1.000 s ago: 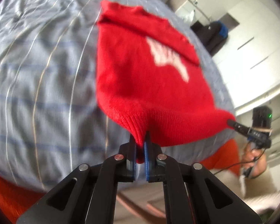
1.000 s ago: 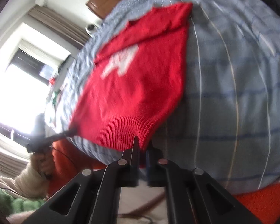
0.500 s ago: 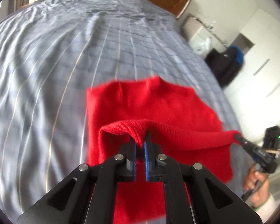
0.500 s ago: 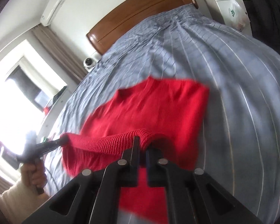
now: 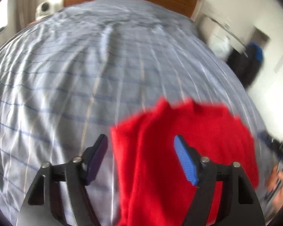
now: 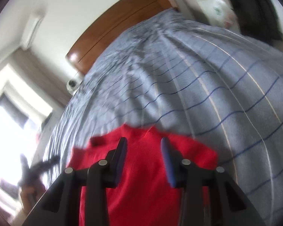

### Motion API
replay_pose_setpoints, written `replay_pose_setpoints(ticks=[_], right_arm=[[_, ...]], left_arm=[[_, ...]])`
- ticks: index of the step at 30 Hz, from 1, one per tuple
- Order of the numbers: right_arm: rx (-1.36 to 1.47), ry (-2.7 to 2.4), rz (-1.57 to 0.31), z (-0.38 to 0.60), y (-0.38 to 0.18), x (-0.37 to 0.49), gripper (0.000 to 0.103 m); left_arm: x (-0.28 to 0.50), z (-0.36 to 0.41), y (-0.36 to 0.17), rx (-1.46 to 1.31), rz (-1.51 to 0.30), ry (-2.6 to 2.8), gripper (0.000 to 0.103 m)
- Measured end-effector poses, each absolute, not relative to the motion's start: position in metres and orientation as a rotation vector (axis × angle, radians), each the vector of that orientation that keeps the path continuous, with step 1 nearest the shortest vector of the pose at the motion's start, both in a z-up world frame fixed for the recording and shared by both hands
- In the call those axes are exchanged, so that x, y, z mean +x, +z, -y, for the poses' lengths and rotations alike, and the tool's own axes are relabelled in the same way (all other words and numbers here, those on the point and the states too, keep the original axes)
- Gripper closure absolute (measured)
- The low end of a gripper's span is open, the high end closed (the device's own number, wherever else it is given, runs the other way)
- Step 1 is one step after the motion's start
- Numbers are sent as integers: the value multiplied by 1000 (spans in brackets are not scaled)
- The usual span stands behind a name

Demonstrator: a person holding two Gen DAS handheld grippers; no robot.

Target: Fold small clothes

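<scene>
Released since half a second ago: left gripper (image 5: 140, 157) and right gripper (image 6: 143, 156) both spread wide, holding nothing. Red sweater (image 5: 179, 150) lying doubled on bed (image 5: 66, 94); first fold apparently done.

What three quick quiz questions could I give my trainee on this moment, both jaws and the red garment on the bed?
1. True or false: the left gripper has its jaws clamped on the red sweater.
2. Multiple choice: the sweater lies on A) a wooden table, B) the blue-grey striped bedsheet, C) the floor.
3. Fill in: beyond the far end of the bed stands a brown wooden ____.

Key
1. False: both the left and the right gripper show spread jaws with nothing between them.
2. B.
3. Headboard.
</scene>
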State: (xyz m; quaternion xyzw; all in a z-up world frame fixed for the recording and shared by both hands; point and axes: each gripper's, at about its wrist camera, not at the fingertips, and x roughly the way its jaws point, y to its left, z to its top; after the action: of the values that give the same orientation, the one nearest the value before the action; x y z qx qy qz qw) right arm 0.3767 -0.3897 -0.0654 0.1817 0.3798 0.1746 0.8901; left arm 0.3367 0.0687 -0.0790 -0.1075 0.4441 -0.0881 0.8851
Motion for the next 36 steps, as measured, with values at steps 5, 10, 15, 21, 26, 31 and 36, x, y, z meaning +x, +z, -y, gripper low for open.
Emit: replay_pose_setpoints(ticks=[5, 10, 15, 21, 26, 31, 36], right_arm=[[213, 552, -940, 361, -92, 316, 49], [111, 399, -968, 386, -104, 240, 52], [141, 334, -841, 408, -91, 169, 39], [180, 262, -812, 415, -105, 133, 39], [165, 279, -795, 400, -104, 122, 39], [114, 296, -798, 386, -105, 114, 39], [88, 313, -833, 377, -114, 116, 38]], left_arm=[[291, -58, -119, -73, -1056, -163, 19], [202, -68, -88, -45, -985, -171, 16], [145, -52, -75, 31, -920, -100, 7], [139, -42, -80, 25, -911, -54, 7], [127, -36, -70, 54, -883, -32, 7], [123, -35, -69, 66, -868, -21, 7], [129, -46, -105, 36, -905, 30, 6]])
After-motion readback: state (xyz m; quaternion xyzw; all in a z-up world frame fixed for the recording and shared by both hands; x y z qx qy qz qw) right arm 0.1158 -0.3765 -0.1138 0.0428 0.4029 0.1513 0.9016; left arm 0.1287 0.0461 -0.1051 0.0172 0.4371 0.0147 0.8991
